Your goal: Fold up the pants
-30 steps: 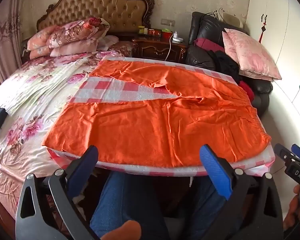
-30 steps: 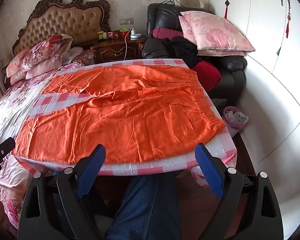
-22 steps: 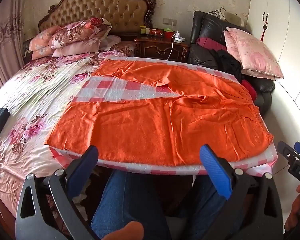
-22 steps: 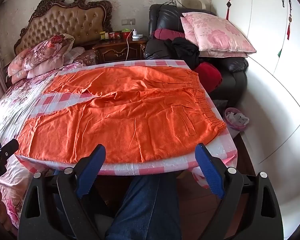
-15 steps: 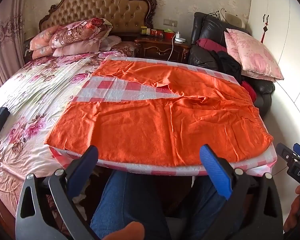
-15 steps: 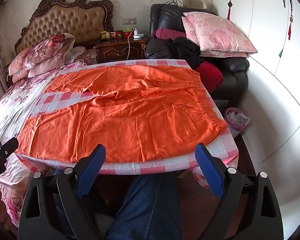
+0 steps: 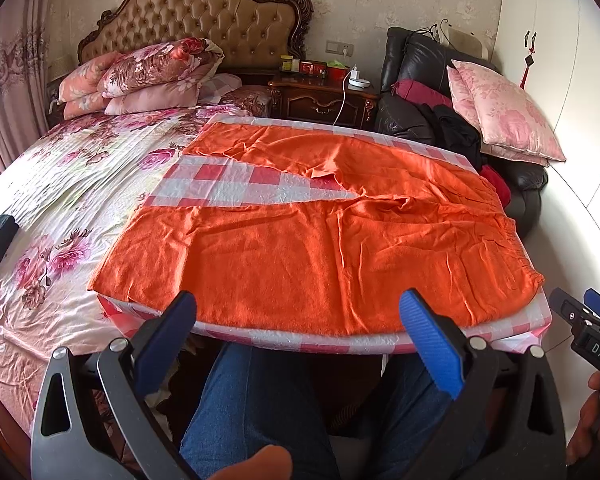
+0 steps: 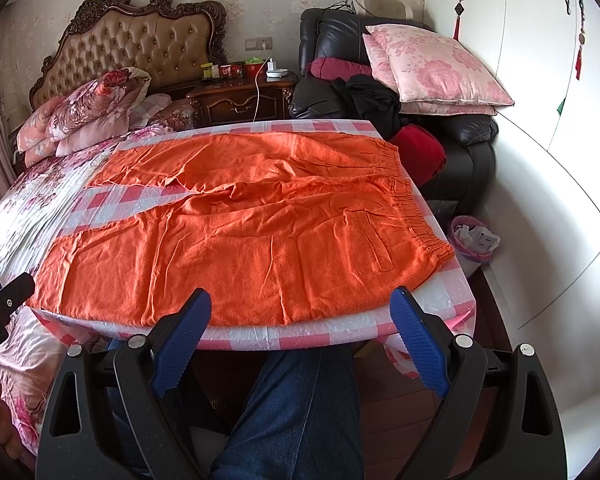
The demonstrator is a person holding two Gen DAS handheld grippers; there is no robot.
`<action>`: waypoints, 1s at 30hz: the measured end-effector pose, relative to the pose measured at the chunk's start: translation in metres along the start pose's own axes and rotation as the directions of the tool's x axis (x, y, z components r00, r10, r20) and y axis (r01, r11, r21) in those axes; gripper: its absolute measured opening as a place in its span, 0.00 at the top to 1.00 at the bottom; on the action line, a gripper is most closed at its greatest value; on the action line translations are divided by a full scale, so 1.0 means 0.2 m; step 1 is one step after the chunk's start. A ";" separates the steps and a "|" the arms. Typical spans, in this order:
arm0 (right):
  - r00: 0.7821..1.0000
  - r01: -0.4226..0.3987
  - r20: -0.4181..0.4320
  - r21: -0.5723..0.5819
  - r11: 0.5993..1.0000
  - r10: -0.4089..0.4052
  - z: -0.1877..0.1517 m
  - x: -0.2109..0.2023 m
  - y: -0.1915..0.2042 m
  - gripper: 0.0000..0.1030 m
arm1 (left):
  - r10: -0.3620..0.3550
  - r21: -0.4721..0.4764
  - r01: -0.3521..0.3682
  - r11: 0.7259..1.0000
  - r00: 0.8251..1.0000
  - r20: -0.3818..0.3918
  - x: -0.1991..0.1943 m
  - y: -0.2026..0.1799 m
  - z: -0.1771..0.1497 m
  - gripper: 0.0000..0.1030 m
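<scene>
Behind everything is a bedroom with a big bed in a flowery pink sheet point(image 7: 60, 184), and beside it stands a small table with a red and white checked cloth point(image 8: 284, 336).

On that table lie the bright orange soft cloth pants point(image 7: 324, 248). They are spread out flat. Both legs point toward the bed side, with a wedge of checked cloth showing between them. The stretchy waistband point(image 8: 416, 216) sits at the other end, near the black leather chair point(image 8: 468, 136). One back pocket shows near the waistband.

No fold has been made yet, as far as I can see. The pants look smoothed and ready, so the job seems to be right at its start. All the folding is left to do.

A person in blue jeans sits at the near edge of the table. The left gripper point(image 7: 300, 332) has its blue fingers wide apart and holds nothing. The right gripper point(image 8: 300, 332) is spread wide too, with nothing in it. Both hang just at the near edge, not touching the pants.
</scene>
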State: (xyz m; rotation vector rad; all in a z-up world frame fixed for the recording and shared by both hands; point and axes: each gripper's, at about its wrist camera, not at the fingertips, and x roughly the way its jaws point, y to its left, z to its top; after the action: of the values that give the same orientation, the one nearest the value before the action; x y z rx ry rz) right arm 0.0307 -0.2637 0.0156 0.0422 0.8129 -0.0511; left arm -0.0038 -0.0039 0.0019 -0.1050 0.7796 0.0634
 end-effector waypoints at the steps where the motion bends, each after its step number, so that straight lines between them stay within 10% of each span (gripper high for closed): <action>1: 1.000 0.000 0.000 0.000 1.000 0.000 0.00 0.00 0.00 0.15 | 0.000 0.000 0.000 1.000 1.000 0.001 0.00 0.00 0.00 0.02; 30: 1.000 0.001 0.002 0.004 1.000 -0.001 0.00 -0.01 -0.01 0.15 | 0.001 -0.001 -0.001 1.000 1.000 0.003 -0.01 -0.01 0.02 0.02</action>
State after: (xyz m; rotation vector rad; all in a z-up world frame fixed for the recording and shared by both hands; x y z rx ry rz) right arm 0.0305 -0.2660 0.0170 0.0454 0.8107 -0.0539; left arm -0.0016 -0.0062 0.0064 -0.1053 0.7766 0.0644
